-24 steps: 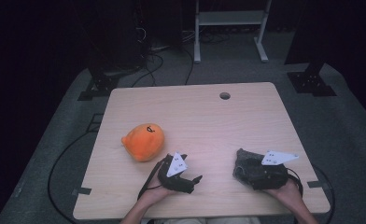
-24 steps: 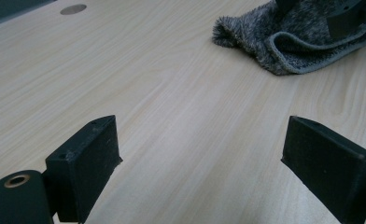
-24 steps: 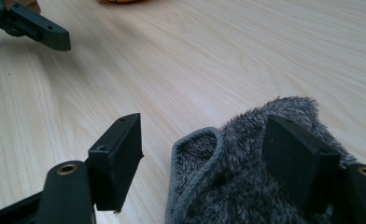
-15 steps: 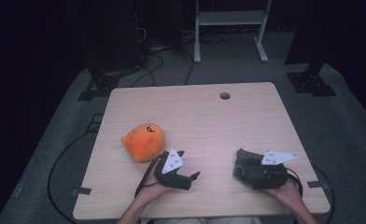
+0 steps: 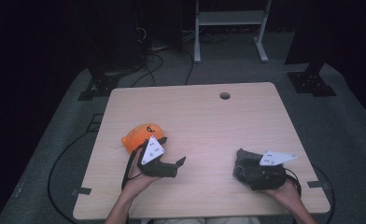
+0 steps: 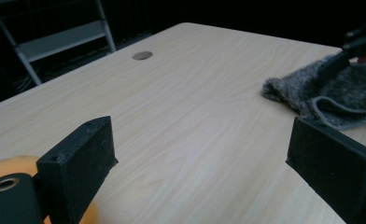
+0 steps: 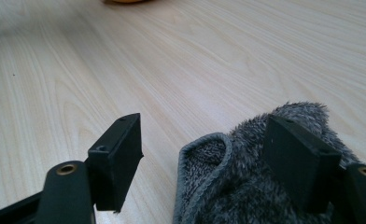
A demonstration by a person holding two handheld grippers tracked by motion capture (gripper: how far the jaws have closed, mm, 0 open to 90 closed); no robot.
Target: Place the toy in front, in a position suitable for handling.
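The left gripper stands with jaws wide and nothing between them, just beside the orange plush toy on the table. The right gripper also gapes; one jaw rests on the grey fuzzy cloth, the other beside it, no squeeze yet. Judging by this, nothing has been grasped and all the handling remains. Against the earlier frames, the left gripper has swung rightward toward the cloth; toy and cloth lie unchanged.

Orange plush toy, fuzzy grey cloth, pale wood-grain table, black claws.
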